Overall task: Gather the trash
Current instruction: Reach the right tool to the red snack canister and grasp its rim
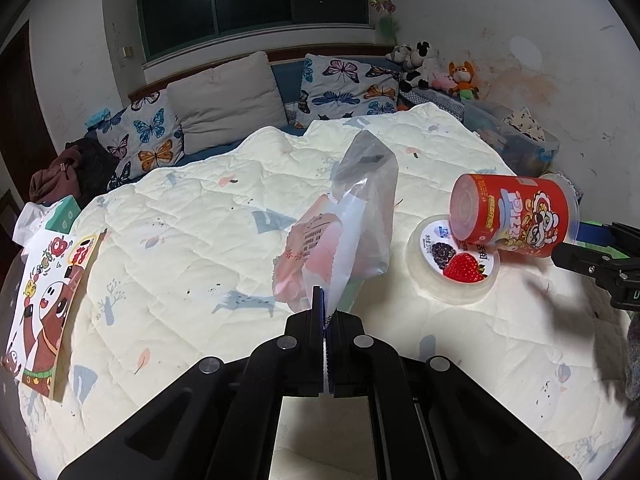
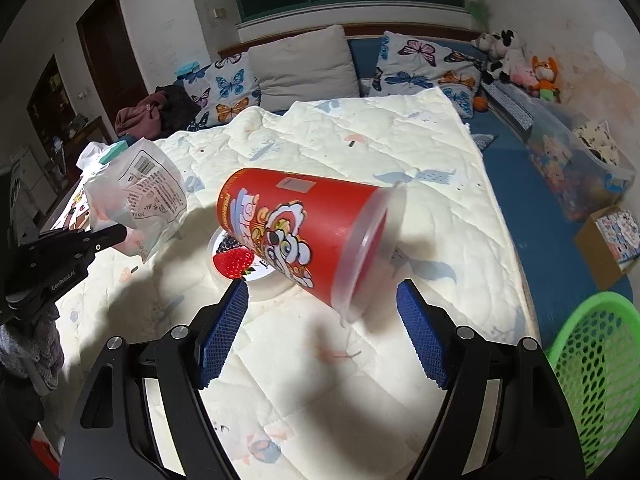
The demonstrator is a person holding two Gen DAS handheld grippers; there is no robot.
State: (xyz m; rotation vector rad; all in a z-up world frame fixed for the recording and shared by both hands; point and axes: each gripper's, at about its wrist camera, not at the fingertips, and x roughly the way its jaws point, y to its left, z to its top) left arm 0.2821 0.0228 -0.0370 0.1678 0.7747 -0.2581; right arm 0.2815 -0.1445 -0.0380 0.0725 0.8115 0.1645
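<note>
- The green mesh basket [image 2: 596, 364] is seen low to the right of the right claw [image 2: 322, 308]; no trash can be made out in the part shown.
- The red snack canister [image 2: 296, 232] is tilted just ahead of the right claw's wide-open jaws, not gripped.
- A clear wrapper bag [image 1: 352, 220] is pinched in the fully closed left claw [image 1: 326, 320] and lifted.
- The fruit-lidded tub [image 1: 452, 268], beneath the canister, is left uncollected.
</note>
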